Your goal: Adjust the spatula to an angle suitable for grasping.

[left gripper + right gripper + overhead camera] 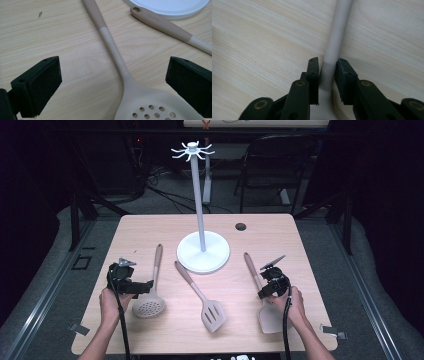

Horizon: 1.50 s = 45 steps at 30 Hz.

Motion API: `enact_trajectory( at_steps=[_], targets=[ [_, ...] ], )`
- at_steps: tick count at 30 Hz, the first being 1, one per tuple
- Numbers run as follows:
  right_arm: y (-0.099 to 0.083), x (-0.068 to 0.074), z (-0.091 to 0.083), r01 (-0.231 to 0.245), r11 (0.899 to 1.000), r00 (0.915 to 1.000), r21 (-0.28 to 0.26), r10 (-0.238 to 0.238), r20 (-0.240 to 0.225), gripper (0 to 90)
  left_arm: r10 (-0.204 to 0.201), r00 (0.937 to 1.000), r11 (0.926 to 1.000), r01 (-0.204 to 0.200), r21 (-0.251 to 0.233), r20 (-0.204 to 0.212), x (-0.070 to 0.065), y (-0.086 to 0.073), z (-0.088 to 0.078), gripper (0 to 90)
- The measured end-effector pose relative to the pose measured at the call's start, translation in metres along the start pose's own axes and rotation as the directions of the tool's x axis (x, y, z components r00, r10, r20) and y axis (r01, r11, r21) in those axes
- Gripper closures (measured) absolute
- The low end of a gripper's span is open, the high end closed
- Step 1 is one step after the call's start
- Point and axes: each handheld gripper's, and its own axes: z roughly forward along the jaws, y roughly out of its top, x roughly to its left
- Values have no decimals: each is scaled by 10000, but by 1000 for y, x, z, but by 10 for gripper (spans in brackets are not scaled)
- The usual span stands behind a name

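Risk, near edge first: the right gripper (327, 72) is clenched on the handle of the solid spatula (270, 316), low at lower right of the high view, just above the neck where handle meets blade. The grip sits close to the heavy end, so a lift could let the long handle swing or rotate between the pads; a thin, smooth handle may also slip if the squeeze is light. The spatula lies flat on the table (150, 227), blade toward the near edge.

The left gripper (113, 82) is released, jaws wide apart, straddling the neck of the skimmer (149, 306) at lower left of the high view without touching it. Closing here could catch the perforated bowl instead of the handle, or nudge it sideways.

The slotted turner (213, 314) lies at lower centre, its handle tip just beside the stand base (203, 252); a swung utensil could knock it or tip the hook stand (199, 200).

Count: grippers 2; utensils 3 (skimmer 1, slotted turner 1, solid spatula 1); hook stand 1; table 1.
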Motion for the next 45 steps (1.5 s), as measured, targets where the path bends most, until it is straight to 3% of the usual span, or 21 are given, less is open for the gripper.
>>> enact_trajectory(
  at_steps=[9, 11, 13, 20, 22, 33, 34, 41, 42, 45],
  targets=[
    [-1, -1, -1, 88, 10000, 10000, 10, -88, -7, 785, -10, 10000, 10000, 10, 7, 34, -1, 0, -1, 2],
    [-1, -1, -3, 135, 9999, 9995, 67, -137, 285, 785, 5, 10000, 10000, -5, 19, 67, -1, 0, -1, 2],
    [-2, -2, -3, 100, 9997, 9999, -208, -101, -36, 785, 31, 10000, 10000, -31, 24, 69, -1, 0, -1, 2],
    [-2, 8, -12, 610, 9951, 9980, -774, -619, -88, 785, 46, 10000, 10000, -46, 18, 76, -2, 1, -1, 2],
    [-1, 14, -15, 1018, 9886, 9948, -1110, -1022, 20, 786, 30, 9999, 10000, -30, -3, 100, -2, 1, -1, 2],
    [-2, 27, -25, 1799, 9679, 9835, -1756, -1805, 131, 786, 103, 9999, 9999, -102, -57, 94, -4, 2, -3, 2],
    [-2, 29, -25, 1732, 9657, 9842, -1936, -1770, -23, 786, 120, 9999, 9999, -119, -73, 90, -4, 1, -3, 2],
    [-2, 35, -29, 2072, 9541, 9779, -2163, -2080, 194, 786, 159, 9998, 9998, -158, -85, 73, -4, 1, -4, 2],
    [-3, 37, -28, 1976, 9481, 9795, -2492, -2008, 126, 786, 167, 9998, 9998, -167, -81, 65, -5, 2, -4, 2],
    [-3, 37, -31, 2171, 9491, 9757, -2283, -2180, 219, 786, 159, 9998, 9998, -158, -93, 78, -6, 2, -5, 2]
  ],
)
